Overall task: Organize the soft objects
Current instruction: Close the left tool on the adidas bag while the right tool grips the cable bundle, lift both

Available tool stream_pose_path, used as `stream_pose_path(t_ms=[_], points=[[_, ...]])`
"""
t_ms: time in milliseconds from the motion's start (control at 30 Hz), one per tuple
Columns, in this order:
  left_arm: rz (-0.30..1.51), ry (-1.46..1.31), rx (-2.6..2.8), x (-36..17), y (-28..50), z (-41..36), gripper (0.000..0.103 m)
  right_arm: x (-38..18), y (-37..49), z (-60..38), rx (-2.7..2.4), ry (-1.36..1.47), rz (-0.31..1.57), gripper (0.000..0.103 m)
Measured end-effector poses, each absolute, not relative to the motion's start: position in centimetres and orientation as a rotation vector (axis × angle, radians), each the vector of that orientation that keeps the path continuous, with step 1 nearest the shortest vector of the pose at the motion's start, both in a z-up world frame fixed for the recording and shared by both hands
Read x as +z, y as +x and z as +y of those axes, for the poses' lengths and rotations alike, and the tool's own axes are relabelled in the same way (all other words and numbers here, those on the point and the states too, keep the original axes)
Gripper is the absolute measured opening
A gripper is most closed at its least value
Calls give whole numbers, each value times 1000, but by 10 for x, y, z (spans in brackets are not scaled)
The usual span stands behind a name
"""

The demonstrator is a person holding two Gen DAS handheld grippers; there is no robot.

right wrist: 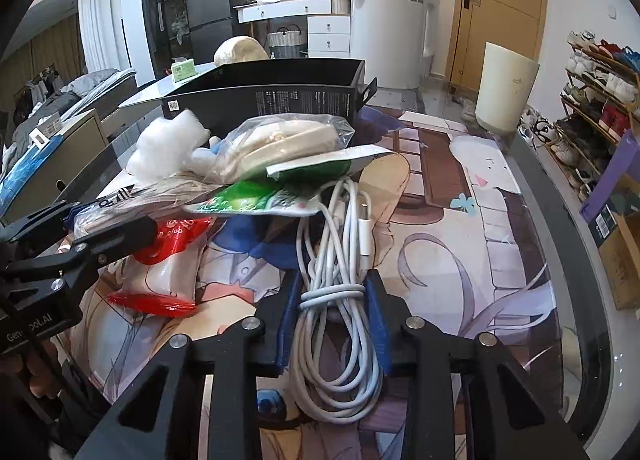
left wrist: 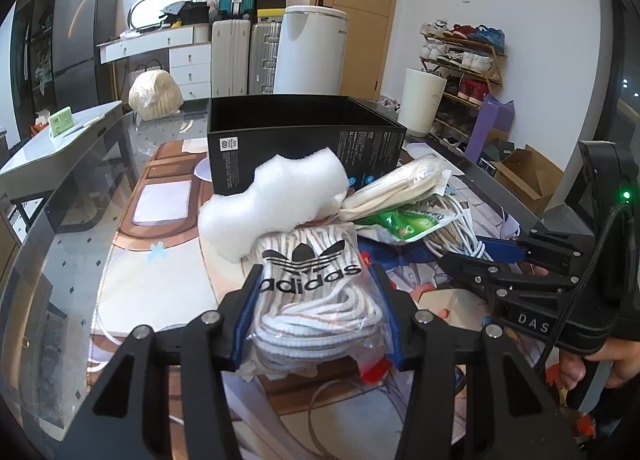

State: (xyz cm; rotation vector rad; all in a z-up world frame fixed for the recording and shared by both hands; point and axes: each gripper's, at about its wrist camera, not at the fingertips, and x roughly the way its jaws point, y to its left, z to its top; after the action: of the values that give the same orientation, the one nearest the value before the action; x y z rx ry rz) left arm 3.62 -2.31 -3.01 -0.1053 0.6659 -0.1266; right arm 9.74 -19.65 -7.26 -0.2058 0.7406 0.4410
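Cluttered living space surrounds a glass-topped table point(left wrist: 80, 196) with a rounded dark rim, most of it covered by a printed cartoon mat point(right wrist: 460, 196). Behind it stand a white cylindrical appliance point(left wrist: 310, 52), hard suitcases point(left wrist: 244, 56), a white drawer unit point(left wrist: 188, 64), a dark fridge point(left wrist: 84, 40) and a wooden door point(left wrist: 356, 0); a shoe rack point(left wrist: 464, 60) and a pale bin point(left wrist: 420, 100) sit off the table's right edge.

Toward the far edge of the mat an open black box point(left wrist: 304, 136) stands upright. Just in front of it is a heap of soft things: a lump of white stuffing point(left wrist: 276, 200), a clear bag of cream cord point(left wrist: 400, 184), a green-and-white packet point(left wrist: 400, 222) and a red-and-clear pouch point(right wrist: 168, 260), overlapping one another.

At the near side of the heap, the left gripper point(left wrist: 316, 300) is clamped narrow on a clear bag of white laces point(left wrist: 316, 292) printed with an adidas logo, its blue pads pressing both sides of the bag. The stuffing leans against the bag's far end.

To the right of it, the right gripper point(right wrist: 334, 300) is pinched tight on a bundle of white cable point(right wrist: 336, 288), the pads squeezing the coil at its wrapped waist; the cable's far loops run under the green packet and its near loops lie on the mat toward the near edge.

A hand point(left wrist: 608, 364) grips the right tool's handle
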Motion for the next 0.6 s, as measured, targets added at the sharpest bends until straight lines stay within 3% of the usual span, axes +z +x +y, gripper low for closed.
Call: stream_pose_path(t_ms=[600], points=[[528,-106,-119,-1,8,-13,47,-53,67,-219,460,-135,627,31]])
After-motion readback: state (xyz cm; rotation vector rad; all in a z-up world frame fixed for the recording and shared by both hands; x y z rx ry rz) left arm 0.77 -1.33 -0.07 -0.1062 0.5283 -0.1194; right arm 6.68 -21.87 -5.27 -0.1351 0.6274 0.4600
